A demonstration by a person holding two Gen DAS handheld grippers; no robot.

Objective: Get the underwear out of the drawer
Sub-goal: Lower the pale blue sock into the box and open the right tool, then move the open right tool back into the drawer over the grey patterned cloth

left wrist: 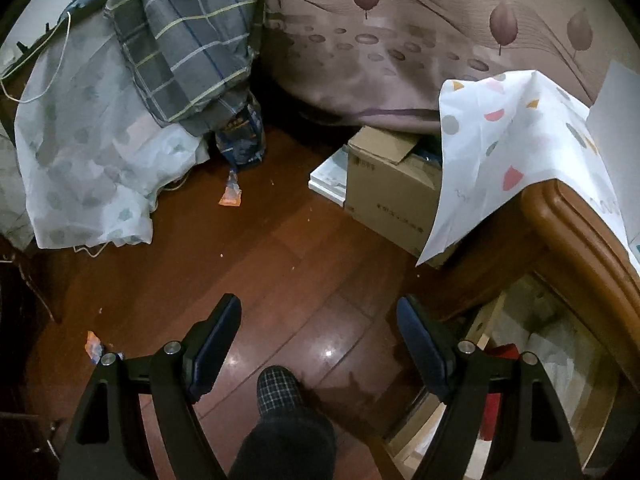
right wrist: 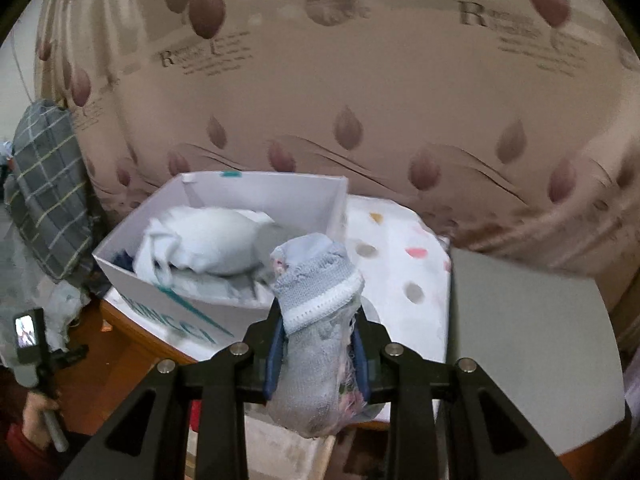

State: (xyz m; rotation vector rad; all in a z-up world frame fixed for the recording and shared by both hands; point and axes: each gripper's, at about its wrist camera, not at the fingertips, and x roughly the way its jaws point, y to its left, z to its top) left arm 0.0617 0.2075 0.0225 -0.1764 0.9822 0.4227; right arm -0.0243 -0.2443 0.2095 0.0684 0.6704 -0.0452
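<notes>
My right gripper (right wrist: 318,334) is shut on a grey piece of underwear (right wrist: 316,356) with a white elastic band, which hangs bunched between the blue pads in front of a white box (right wrist: 168,308). The box sits on the nightstand top (right wrist: 396,264) and holds white and pale clothes (right wrist: 204,244). In the left wrist view the open drawer (left wrist: 532,344) shows at the lower right, under the nightstand's wooden edge (left wrist: 576,236). My left gripper (left wrist: 318,320) stands open and empty over the wooden floor (left wrist: 256,248), left of the drawer.
A cardboard box (left wrist: 390,184) stands beside the nightstand under a spotted white cloth (left wrist: 512,148). A leaf-patterned bed cover (right wrist: 360,92) fills the background. A checked grey blanket (left wrist: 188,40) and pale sheet lie left. A person's slippered foot (left wrist: 278,390) is below. A hand holds a camera handle (right wrist: 30,332).
</notes>
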